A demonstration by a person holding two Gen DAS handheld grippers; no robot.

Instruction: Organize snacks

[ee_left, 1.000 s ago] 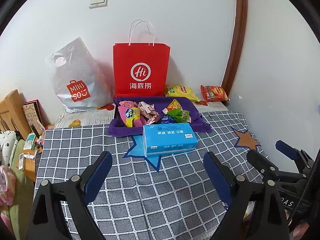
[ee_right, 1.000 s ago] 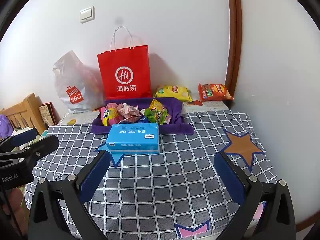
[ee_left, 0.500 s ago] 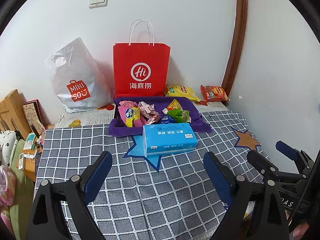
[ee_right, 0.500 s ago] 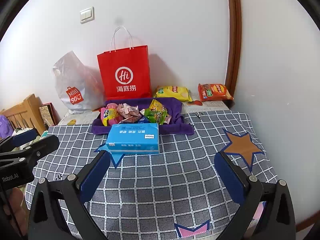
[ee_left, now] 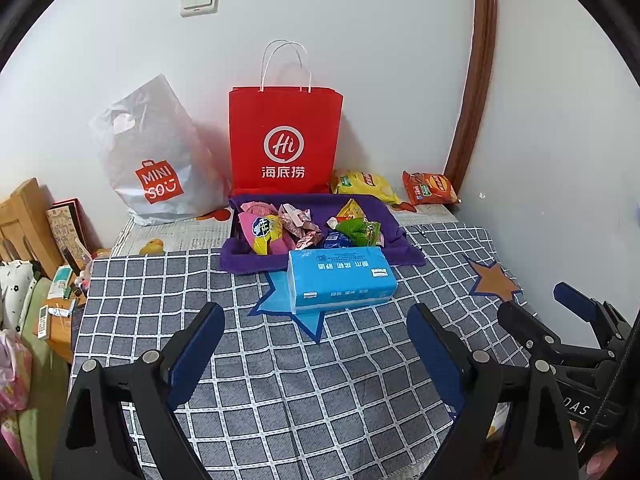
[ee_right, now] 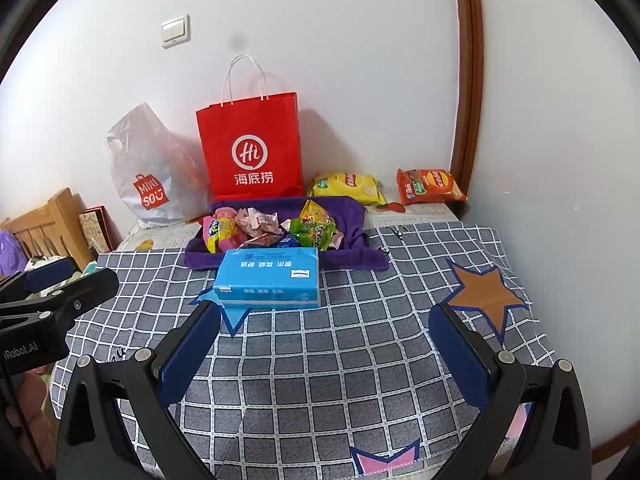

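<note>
- Left gripper [ee_left: 316, 320] and right gripper [ee_right: 324, 320] hovered with jaws spread wide, nothing between them, above the checked cloth [ee_left: 280, 380].
- A blue tissue pack [ee_left: 340, 280] lay beyond.
- Behind it, touching, a purple tray [ee_left: 396, 232] held the assorted snacks [ee_left: 304, 226].
- Farthest, a red paper bag [ee_left: 285, 140], a yellow chip bag [ee_left: 362, 185] and an orange chip bag [ee_left: 430, 188] sat against the wall.

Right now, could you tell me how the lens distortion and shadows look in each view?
Left wrist view: the door frame bows strongly, and the red paper bag casts a soft shadow on the wall. Right wrist view: the same bowing, black corners, everything sharp.
</note>
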